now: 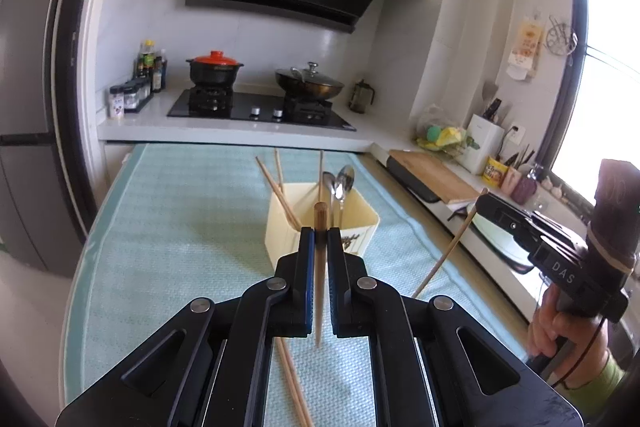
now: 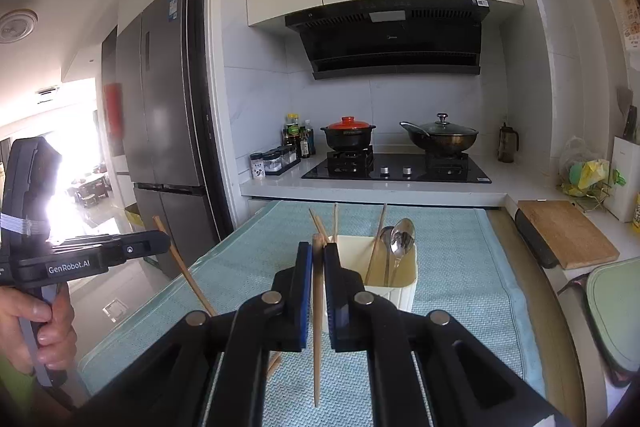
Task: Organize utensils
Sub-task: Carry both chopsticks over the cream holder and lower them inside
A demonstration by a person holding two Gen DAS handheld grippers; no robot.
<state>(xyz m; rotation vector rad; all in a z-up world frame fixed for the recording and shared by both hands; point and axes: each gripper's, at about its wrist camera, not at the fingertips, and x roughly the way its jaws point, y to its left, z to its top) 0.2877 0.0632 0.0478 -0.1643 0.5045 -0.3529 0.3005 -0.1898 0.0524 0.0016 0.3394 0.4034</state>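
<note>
A cream utensil holder (image 1: 360,227) stands on the green mat (image 1: 180,227); it holds several chopsticks and two metal spoons (image 1: 344,181). My left gripper (image 1: 321,233) is shut on a wooden chopstick (image 1: 320,287), held upright just in front of the holder. My right gripper (image 2: 318,251) is shut on another wooden chopstick (image 2: 317,327), also upright, near the holder (image 2: 404,291). The right gripper also shows at the right of the left wrist view (image 1: 484,201), and the left gripper at the left of the right wrist view (image 2: 166,239). Loose chopsticks (image 1: 292,379) lie on the mat below.
Behind the mat is a counter with a gas hob (image 1: 260,107), a red-lidded pot (image 1: 216,69) and a lidded wok (image 1: 310,83). A wooden cutting board (image 2: 564,231) lies to the right. A fridge (image 2: 168,107) stands at the left.
</note>
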